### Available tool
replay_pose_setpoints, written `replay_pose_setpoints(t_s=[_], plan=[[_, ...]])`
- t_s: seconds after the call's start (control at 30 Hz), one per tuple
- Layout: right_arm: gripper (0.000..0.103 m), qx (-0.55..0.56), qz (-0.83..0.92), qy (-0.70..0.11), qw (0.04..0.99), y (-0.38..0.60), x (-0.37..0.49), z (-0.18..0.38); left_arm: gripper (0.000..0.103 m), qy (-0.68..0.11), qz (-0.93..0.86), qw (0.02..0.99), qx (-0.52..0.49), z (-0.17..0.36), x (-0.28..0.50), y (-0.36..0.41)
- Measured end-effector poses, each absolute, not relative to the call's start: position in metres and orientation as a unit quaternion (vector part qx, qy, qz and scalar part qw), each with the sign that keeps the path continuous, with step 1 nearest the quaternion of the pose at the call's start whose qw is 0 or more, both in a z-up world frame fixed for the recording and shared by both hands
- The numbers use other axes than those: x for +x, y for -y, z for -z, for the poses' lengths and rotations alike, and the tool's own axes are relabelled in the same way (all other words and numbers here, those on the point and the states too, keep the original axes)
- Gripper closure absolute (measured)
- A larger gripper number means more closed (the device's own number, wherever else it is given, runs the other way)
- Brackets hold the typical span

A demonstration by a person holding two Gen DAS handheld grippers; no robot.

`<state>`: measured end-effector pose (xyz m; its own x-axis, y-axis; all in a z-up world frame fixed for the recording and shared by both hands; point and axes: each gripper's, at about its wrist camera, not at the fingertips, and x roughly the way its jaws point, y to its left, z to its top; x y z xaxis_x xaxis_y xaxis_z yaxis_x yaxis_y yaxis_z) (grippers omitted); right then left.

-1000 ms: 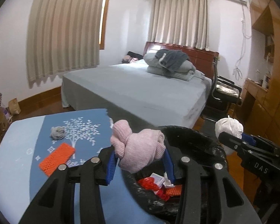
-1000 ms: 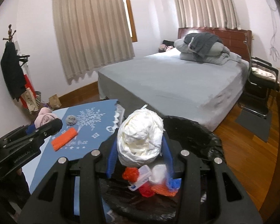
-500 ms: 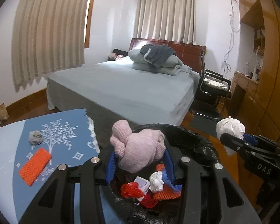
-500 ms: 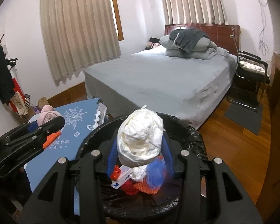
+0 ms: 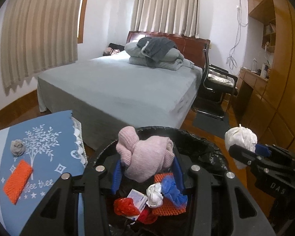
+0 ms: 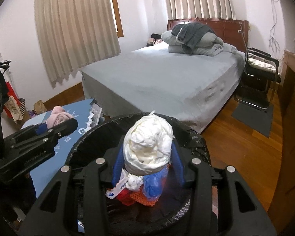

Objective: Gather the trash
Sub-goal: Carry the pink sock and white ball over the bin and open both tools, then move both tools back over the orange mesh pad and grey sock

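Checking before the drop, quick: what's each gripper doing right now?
Left gripper: shut on the pink knitted bundle.
Right gripper: shut on the white crumpled bag.

Counted: one pink knit bundle [image 5: 147, 157], one white wad [image 6: 148, 147], one lined bin [image 5: 196, 143]. On the worktop [image 5: 49, 169]: one grey ball [image 5: 17, 147], one orange mesh pad [image 5: 17, 181].

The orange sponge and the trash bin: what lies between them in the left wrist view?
In the left wrist view, only the blue tablecloth with its white lace edge lies between the orange sponge and the trash bin.
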<state>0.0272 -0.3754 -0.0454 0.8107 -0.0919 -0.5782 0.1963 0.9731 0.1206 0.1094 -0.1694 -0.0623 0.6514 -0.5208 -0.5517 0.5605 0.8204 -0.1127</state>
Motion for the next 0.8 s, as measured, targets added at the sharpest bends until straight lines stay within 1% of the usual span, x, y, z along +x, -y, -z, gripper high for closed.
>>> replay_pose_setpoints(t_s=[0.1,0.13,0.17,0.2,0.23,0.27,0.37,0.4,0.43,0.53,0.7,0.8], plan=[[0.058,0.087,0.075,-0.305,0.945,0.378,0.032,0.051,0.058,-0.301,0.307,0.902,0.032,0.066,0.116,0.174],[0.053,0.086,0.073,-0.310,0.944,0.380,0.035,0.053,0.055,-0.305,0.313,0.899,0.032,0.067,0.118,0.175],[0.049,0.085,0.072,-0.314,0.943,0.380,0.037,0.055,0.049,-0.309,0.318,0.896,0.032,0.067,0.120,0.177],[0.041,0.081,0.080,-0.316,0.942,0.380,0.038,0.058,0.035,-0.311,0.322,0.894,0.030,0.067,0.122,0.178],[0.034,0.079,0.085,-0.317,0.941,0.381,0.039,0.059,0.030,-0.312,0.326,0.892,0.026,0.067,0.123,0.177],[0.031,0.079,0.089,-0.319,0.940,0.382,0.039,0.061,0.024,-0.311,0.329,0.892,0.020,0.065,0.124,0.175],[0.020,0.084,0.104,-0.318,0.939,0.387,0.037,0.063,0.023,-0.303,0.320,0.898,0.013,0.058,0.127,0.165],[0.014,0.083,0.108,-0.316,0.939,0.388,0.036,0.064,0.022,-0.299,0.313,0.901,0.012,0.056,0.128,0.161],[0.012,0.083,0.114,-0.312,0.939,0.389,0.034,0.064,0.021,-0.296,0.308,0.904,0.012,0.053,0.129,0.158],[0.008,0.086,0.115,-0.312,0.939,0.389,0.030,0.064,0.015,-0.282,0.286,0.916,0.014,0.045,0.131,0.142],[0.007,0.086,0.105,-0.311,0.941,0.382,0.030,0.059,0.010,-0.269,0.244,0.932,0.016,0.038,0.129,0.107],[0.007,0.085,0.093,-0.308,0.943,0.371,0.033,0.055,0.008,-0.264,0.218,0.940,0.015,0.036,0.127,0.084]])
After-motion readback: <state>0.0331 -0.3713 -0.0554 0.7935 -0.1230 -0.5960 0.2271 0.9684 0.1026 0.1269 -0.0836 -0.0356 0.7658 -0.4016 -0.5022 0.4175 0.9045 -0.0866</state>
